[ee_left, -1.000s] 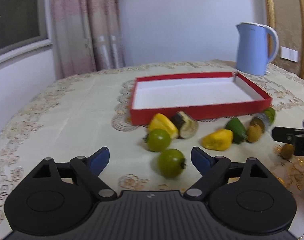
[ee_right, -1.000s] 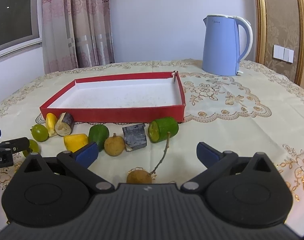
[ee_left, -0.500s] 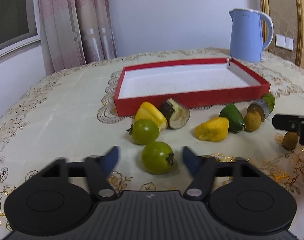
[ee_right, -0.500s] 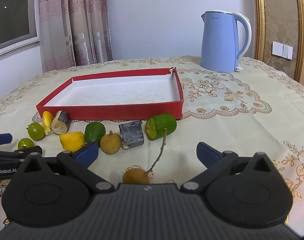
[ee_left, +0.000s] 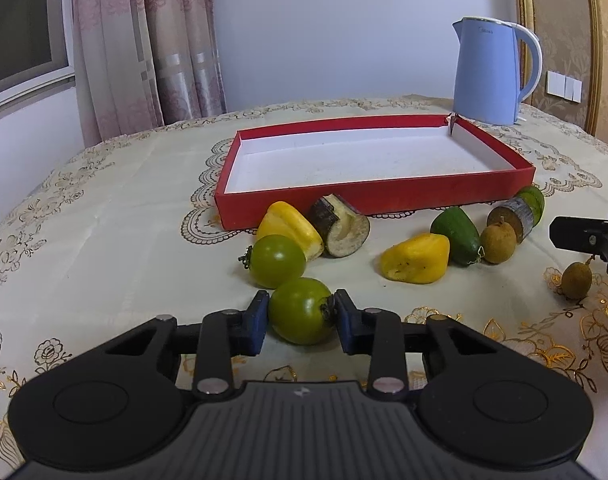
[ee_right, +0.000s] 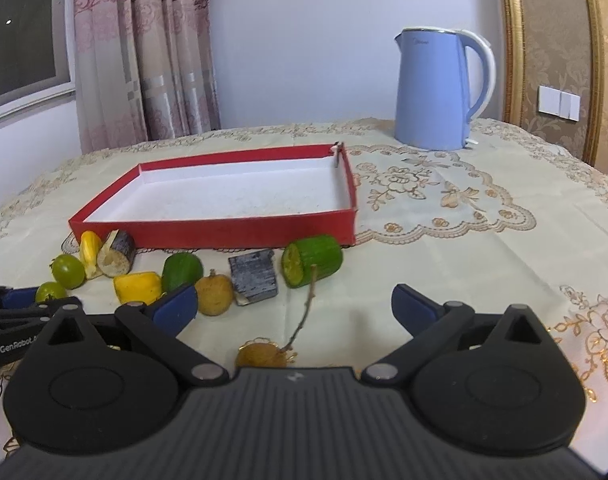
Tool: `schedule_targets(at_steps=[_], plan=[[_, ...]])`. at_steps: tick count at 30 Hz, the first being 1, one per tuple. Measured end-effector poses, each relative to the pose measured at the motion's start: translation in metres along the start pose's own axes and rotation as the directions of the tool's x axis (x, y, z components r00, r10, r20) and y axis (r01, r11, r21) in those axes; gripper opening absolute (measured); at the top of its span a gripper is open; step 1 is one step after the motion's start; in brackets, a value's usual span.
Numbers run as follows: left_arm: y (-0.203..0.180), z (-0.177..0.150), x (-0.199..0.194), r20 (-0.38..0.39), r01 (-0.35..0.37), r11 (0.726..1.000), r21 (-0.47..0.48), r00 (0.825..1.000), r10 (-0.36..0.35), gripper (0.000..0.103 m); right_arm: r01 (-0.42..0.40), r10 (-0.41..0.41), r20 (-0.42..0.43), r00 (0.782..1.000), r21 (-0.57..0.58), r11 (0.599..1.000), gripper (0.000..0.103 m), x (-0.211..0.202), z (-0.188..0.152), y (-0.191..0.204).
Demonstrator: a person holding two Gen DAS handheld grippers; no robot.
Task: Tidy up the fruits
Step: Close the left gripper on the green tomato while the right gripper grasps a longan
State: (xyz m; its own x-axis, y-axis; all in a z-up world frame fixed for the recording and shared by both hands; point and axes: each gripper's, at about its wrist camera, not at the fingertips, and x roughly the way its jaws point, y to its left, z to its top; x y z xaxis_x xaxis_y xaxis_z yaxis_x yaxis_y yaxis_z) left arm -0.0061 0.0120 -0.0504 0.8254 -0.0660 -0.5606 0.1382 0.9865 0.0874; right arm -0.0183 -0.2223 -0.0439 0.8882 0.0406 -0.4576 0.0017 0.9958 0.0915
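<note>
Left gripper [ee_left: 301, 316]: fingers clamped on 1 green tomato [ee_left: 300, 310], at the bench's [ee_left: 103, 240] near edge, short of the red tray [ee_left: 384, 200]. Right gripper [ee_right: 293, 308]: fingers apart, over a stemmed brown fruit [ee_right: 261, 355].

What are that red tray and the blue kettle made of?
The tray looks like cardboard: thin, matte red walls, a white papery inside and a split back corner. The kettle seems to be smooth plastic with a soft sheen; a coated metal shell can't be ruled out.
</note>
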Motion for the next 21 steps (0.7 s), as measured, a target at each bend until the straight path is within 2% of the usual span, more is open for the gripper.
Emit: schedule_targets(at_steps=[11,17,18,19,21], plan=[[0.011,0.003,-0.014,0.030,-0.005,0.999,-0.039,1.000,0.006,0.033,-0.039,0.038,-0.018,0.999,-0.077,0.996,0.097,-0.012,-0.010,-0.004],[0.012,0.003,-0.013,0.025,0.000,0.999,-0.045,1.000,0.001,0.034,-0.047,0.042,-0.036,0.998,-0.154,0.987,0.084,-0.006,-0.014,0.014],[0.013,0.003,-0.013,0.025,0.002,0.999,-0.046,1.000,0.000,0.034,-0.040,0.034,-0.045,0.998,-0.160,0.986,0.076,-0.004,-0.015,0.015],[0.014,0.003,-0.013,0.023,0.004,0.999,-0.048,1.000,-0.003,0.034,-0.032,0.022,-0.064,0.998,-0.160,0.987,0.062,0.000,-0.015,0.015],[0.015,0.003,-0.012,0.021,0.004,0.999,-0.053,1.000,-0.003,0.034,-0.050,0.036,-0.110,0.993,-0.133,0.990,0.049,0.007,-0.016,0.012]])
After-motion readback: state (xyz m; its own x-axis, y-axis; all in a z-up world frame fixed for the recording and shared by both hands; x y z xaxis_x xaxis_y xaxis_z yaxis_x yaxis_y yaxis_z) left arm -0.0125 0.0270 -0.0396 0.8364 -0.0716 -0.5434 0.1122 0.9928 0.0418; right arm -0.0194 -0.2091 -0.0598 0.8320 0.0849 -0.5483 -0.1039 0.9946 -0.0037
